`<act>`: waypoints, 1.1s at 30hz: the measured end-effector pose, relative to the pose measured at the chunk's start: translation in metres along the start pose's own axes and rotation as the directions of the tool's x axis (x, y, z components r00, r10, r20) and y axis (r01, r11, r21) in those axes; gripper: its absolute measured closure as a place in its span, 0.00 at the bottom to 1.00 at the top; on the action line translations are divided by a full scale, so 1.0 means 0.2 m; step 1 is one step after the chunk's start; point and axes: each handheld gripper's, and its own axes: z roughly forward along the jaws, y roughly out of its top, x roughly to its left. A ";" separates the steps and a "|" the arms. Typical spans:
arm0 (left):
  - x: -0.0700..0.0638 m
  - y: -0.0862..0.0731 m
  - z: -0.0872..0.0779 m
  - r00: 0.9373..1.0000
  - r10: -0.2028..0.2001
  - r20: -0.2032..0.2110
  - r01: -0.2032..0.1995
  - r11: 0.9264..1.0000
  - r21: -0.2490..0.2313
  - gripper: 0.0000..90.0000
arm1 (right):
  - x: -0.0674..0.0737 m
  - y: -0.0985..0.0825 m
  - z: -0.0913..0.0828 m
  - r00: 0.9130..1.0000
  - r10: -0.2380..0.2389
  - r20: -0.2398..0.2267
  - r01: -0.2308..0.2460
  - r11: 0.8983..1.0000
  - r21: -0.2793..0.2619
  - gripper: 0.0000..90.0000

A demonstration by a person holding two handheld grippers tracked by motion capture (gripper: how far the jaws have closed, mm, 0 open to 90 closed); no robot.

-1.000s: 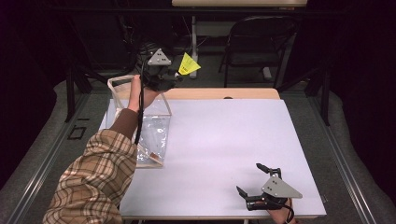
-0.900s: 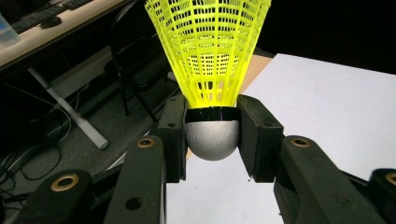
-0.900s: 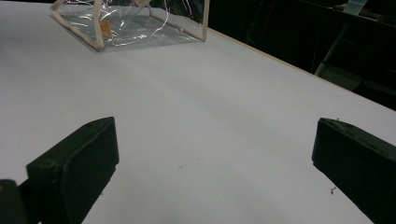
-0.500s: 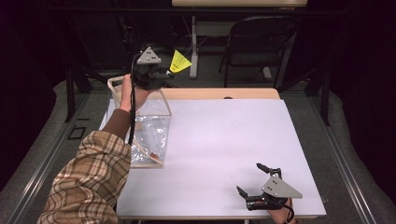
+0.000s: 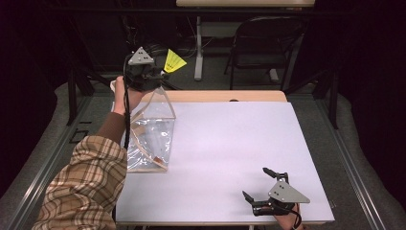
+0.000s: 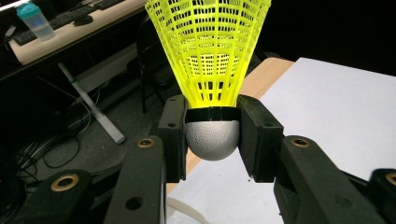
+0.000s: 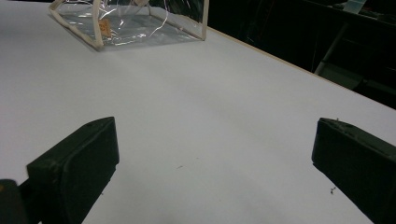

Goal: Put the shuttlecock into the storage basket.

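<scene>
Change: left gripper (image 5: pixel 154 73) has lifted the shuttlecock (image 5: pixel 174 61) leftward, beyond the surface's (image 5: pixel 239 143) far edge.
High view: clear bag (image 5: pixel 149 136) lies at left; right gripper (image 5: pixel 263 187) rests near.
Left gripper view: jaws clamped on shuttlecock's (image 6: pixel 212 74) grey cork; yellow mesh skirt.
Right gripper view: jaws wide apart.

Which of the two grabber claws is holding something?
The left gripper, raised past the table's far edge, is clamped on the yellow shuttlecock's white base. The right gripper, low at the near edge, is wide open and holds nothing.
</scene>
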 end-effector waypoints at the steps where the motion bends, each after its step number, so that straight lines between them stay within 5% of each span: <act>1: 0.01 -0.01 -0.01 1.000 -0.003 -0.003 0.003 1.000 -0.001 0.72 | 0.00 0.00 0.00 1.000 -0.001 -0.001 0.001 1.000 -0.001 0.00; 33: 0.16 -0.16 -0.19 0.994 -0.070 -0.088 0.069 0.998 -0.011 0.72 | 0.00 0.00 0.01 1.000 -0.001 -0.003 0.001 1.000 0.003 0.01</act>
